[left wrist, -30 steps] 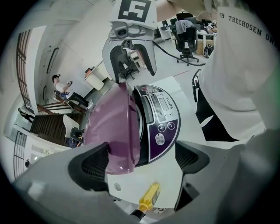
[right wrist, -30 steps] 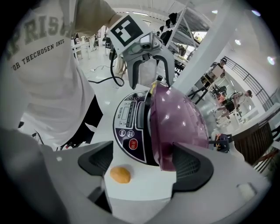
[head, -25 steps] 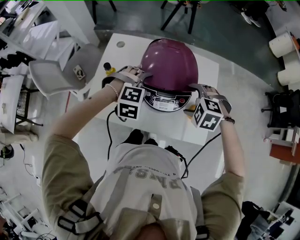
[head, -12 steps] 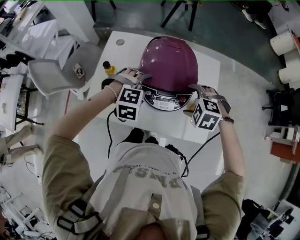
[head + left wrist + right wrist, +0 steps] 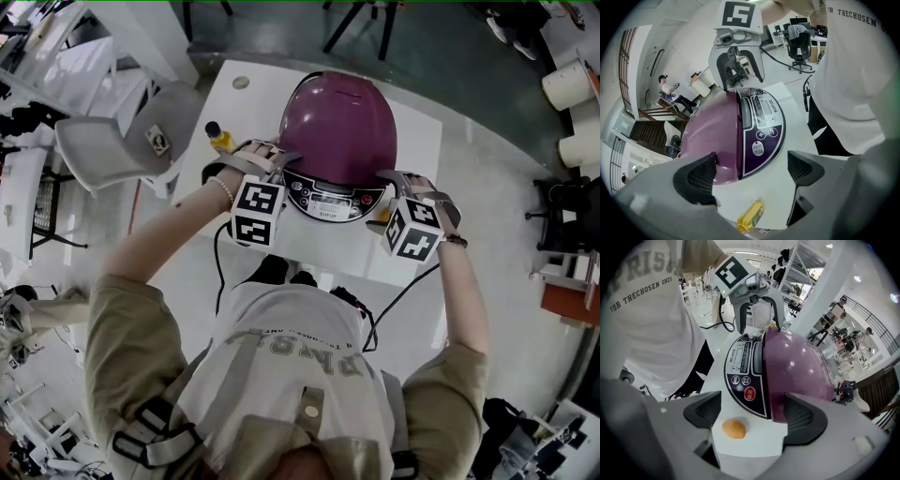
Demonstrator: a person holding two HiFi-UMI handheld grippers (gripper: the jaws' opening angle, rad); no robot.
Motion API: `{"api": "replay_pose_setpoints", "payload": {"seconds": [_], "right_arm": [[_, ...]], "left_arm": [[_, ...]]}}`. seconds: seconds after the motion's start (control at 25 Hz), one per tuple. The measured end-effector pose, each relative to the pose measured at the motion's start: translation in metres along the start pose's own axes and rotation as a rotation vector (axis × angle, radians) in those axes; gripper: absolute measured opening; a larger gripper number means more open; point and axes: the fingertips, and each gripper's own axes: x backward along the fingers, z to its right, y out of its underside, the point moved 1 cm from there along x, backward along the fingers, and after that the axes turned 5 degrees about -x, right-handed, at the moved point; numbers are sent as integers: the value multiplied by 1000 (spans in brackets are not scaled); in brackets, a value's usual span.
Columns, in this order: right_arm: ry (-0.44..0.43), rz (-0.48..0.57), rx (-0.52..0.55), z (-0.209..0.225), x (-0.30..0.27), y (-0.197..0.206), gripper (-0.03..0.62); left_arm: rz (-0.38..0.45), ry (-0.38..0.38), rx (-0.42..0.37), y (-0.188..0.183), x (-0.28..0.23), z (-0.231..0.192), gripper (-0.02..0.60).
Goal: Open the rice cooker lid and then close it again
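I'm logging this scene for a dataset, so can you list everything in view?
rice cooker: one, purple lid with a dark control panel, middle of the table, lid shut
table: one, white, under the cooker
bottle-like item: one, yellow, on the table left of the cooker
small rounded item: one, orange, on the table by the cooker's right front
chair: one, grey, left of the table
cable: one, black, hanging off the table's near edge
left claw: one, grey, open, at the cooker's left side
right claw: one, grey, open, at the cooker's right side
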Motion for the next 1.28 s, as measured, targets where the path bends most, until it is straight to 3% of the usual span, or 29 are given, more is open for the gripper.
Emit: {"api": "replay_pose_setpoints", "payload": {"seconds": [0.6,1.28], "right_arm": [[-19,21,-3,0,-4,2,397],[-62,26,-20,2,-6,3,396]], "left_arm": [[2,-31,-1,2,-6,4,488],[-12,38,-23,4,-8,4,488]]}}
